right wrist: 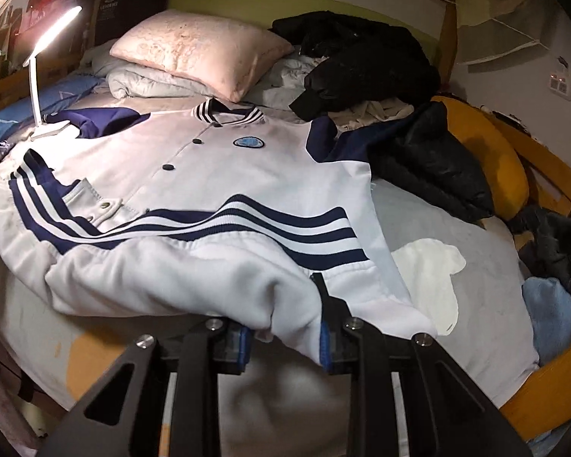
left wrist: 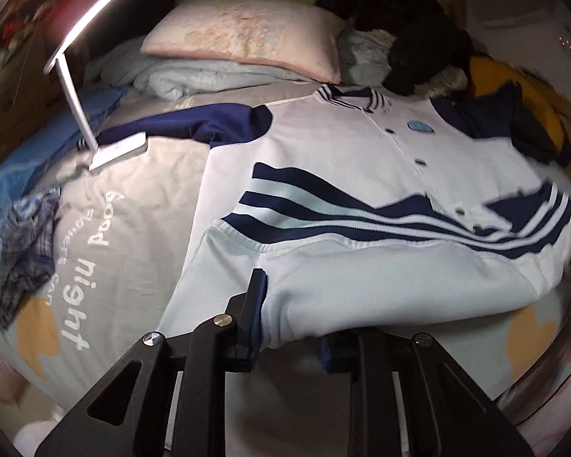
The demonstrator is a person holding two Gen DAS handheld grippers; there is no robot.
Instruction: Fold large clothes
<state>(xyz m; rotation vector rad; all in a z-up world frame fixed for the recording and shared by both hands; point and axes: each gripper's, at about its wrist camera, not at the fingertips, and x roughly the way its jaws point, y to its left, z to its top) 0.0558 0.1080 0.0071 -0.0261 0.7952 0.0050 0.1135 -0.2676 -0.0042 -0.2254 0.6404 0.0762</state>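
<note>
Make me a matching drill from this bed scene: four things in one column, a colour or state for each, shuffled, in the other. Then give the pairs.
Things:
1. pillow
2. desk lamp
3. jacket
4. cushion

Descriptions:
A. switched on
B. yellow
C. pink
D. white with navy stripes, bottom edge gripped by both grippers

Pairs: 1-C, 2-A, 3-D, 4-B

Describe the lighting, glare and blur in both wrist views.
Left wrist view: the white desk lamp blows out to pure glare, the white varsity jacket with navy stripes smears at its right edge, corners go dark. Right wrist view: the lamp throws warm light over the pink pillow, sharper overall, fisheye bending the wooden bed rail.
</note>
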